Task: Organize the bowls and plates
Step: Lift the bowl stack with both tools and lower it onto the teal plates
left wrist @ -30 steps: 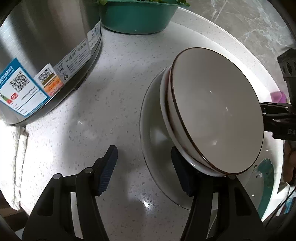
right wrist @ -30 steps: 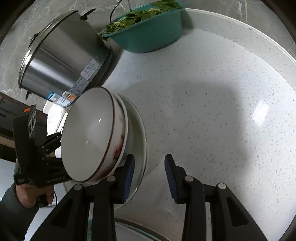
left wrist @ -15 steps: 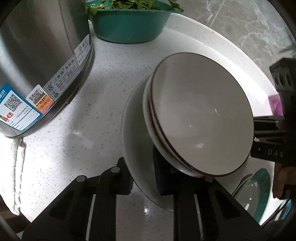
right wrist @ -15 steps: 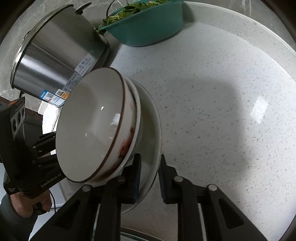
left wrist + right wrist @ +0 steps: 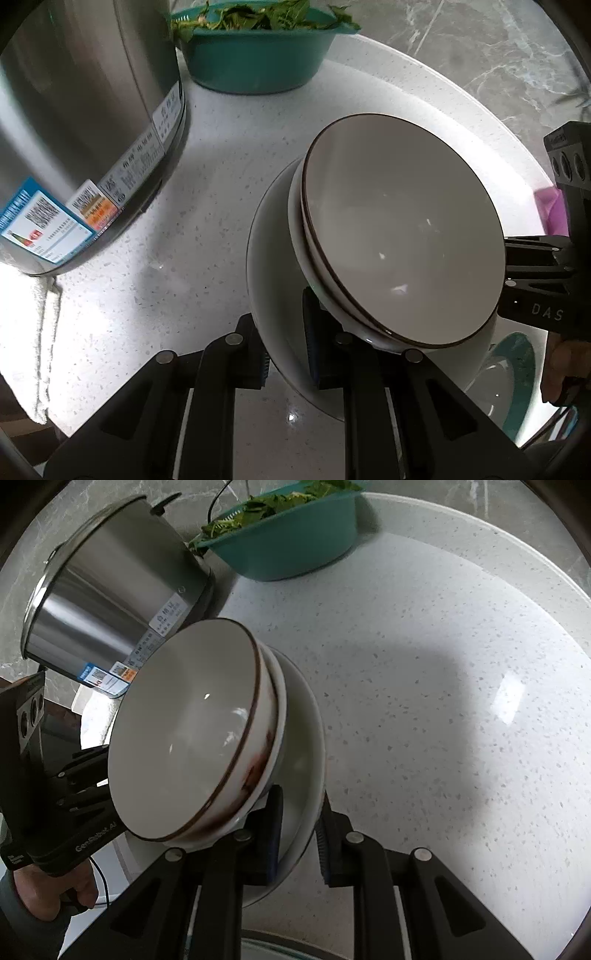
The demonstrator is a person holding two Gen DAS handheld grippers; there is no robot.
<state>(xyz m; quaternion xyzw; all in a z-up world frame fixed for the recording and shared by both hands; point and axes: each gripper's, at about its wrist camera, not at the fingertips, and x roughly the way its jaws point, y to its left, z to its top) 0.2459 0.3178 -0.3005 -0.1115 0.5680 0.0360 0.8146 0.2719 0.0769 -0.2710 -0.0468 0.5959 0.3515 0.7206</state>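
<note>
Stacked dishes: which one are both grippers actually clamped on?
The white plate at the bottom of the stack. The left gripper and right gripper both pinch its rim; the two brown-rimmed bowls only sit nested on it, unclamped.

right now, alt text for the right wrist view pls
The right gripper clamps the rim of a white plate carrying two stacked bowls. Behind stand a steel pot and a teal basin of greens.
</note>
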